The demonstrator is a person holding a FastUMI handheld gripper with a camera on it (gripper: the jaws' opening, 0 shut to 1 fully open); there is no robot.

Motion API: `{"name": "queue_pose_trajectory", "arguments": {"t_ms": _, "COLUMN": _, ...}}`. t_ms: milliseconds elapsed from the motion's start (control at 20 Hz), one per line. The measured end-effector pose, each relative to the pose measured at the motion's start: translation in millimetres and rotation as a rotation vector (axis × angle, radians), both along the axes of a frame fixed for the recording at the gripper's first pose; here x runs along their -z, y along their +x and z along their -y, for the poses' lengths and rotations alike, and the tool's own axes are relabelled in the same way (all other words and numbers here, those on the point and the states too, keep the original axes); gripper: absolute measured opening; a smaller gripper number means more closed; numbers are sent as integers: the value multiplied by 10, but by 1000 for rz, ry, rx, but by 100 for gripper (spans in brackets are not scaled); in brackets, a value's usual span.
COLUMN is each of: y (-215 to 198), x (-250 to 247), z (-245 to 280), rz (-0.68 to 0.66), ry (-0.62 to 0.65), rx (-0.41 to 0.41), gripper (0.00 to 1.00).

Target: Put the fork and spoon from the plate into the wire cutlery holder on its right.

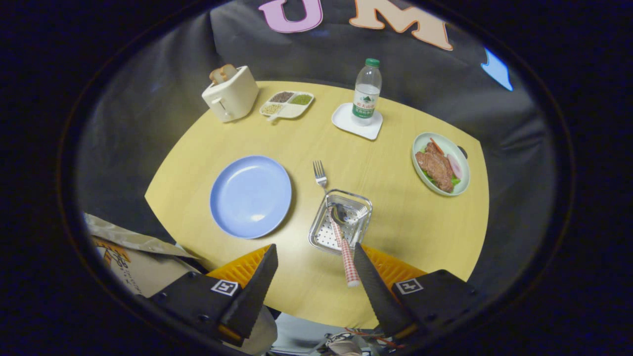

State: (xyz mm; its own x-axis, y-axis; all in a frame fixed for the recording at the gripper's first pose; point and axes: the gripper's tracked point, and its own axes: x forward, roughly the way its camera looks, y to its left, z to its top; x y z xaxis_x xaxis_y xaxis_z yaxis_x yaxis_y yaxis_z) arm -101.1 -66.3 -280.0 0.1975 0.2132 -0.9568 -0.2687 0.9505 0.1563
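Gripper view looks down on one wire holder (341, 219), a square metal basket on the yellow table (390, 207), just right of the blue plate (250, 196). One spoon (344, 237) lies in the holder, its bowl inside the basket and its red-checked handle sticking out over the near rim toward the right finger. One fork (320, 174) leans at the holder's far rim, tines pointing away over the table; I cannot tell how much of its handle sits inside. The plate is bare.

The table is a rounded, pale yellow wood surface, and black cloth hangs behind it as the booth wall. Farther out stand one cream toaster (230, 94) with bread in its slot, one divided dish (287, 104) of grains beside it, and one water bottle (367, 92) upright on a white square coaster (357, 121). To the right, well apart from the holder, is one green plate (440, 163) with meat and vegetables. A crumpled paper bag (131, 254) sits off the table's near left edge.

The gripper (316, 284) hangs above the table's near edge, tilted down toward the holder. Its two black serrated fingers (257, 289) are spread wide and hold nothing; the spoon's handle end lies just beside the right finger, apart from it.
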Motion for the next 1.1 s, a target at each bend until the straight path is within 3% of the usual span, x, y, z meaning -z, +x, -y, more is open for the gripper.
{"name": "queue_pose_trajectory", "arguments": {"t_ms": 600, "y": 233, "x": -610, "z": -234, "rz": 495, "ry": 67, "rx": 221, "gripper": 98}}
{"name": "queue_pose_trajectory", "arguments": {"t_ms": 1100, "y": 401, "x": -1424, "z": -70, "rz": 943, "ry": -10, "rx": 350, "gripper": 98}}
